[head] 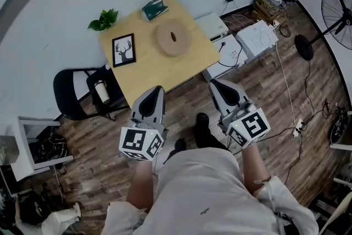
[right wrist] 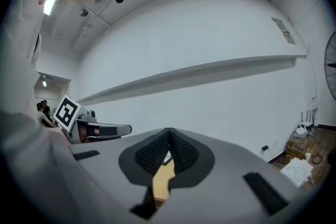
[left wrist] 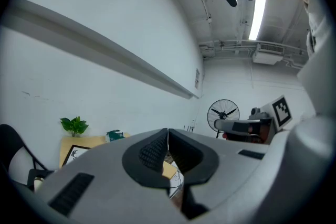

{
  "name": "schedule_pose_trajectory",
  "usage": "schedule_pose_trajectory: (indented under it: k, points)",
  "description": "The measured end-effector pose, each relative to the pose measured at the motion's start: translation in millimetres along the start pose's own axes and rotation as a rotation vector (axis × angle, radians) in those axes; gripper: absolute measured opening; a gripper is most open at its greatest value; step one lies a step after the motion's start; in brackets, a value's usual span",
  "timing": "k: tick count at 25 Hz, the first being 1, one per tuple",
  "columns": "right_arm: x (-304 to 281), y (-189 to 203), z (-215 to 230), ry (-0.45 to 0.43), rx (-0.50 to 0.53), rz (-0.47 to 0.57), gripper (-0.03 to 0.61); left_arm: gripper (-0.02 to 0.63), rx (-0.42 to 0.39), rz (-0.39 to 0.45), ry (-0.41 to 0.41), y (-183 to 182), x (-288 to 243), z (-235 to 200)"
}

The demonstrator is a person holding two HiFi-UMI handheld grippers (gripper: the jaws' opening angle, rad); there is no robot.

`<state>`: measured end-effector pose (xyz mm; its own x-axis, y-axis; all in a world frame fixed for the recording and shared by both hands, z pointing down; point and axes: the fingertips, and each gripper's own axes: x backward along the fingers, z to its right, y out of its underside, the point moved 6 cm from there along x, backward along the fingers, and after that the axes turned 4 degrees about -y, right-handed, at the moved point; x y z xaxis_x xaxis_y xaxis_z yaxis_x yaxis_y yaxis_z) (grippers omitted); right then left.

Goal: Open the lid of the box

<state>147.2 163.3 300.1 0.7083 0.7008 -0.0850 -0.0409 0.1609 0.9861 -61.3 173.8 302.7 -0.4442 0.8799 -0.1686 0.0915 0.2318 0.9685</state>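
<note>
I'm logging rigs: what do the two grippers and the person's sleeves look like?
Left gripper and right gripper are alike: grey tapered shells, black textured pads inside the jaws, and a white cube with black square markers at the rear. No cables show. The sleeves are pale.

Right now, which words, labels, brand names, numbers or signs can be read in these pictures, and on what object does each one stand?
No text can be read anywhere.
Wall plate: print too small.
White box: marks too blurred.
Green pack: no legible label.
Framed picture: a deer, no words.
Marker cubes: square patterns only, no letters.
</note>
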Motion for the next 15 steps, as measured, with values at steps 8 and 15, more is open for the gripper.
schedule_pose_trajectory:
  k: [8, 15]
  points:
    - [-30, -1, 61, -0.092, -0.007, -0.032, 0.0, 0.008, 0.009, -0.013, -0.079, -4, -53, 7]
    - [-53, 6, 102, -0.2, 0.003, -0.067, 0.026, 0.008, 0.013, -0.024, -0.151, 2, -91, 16]
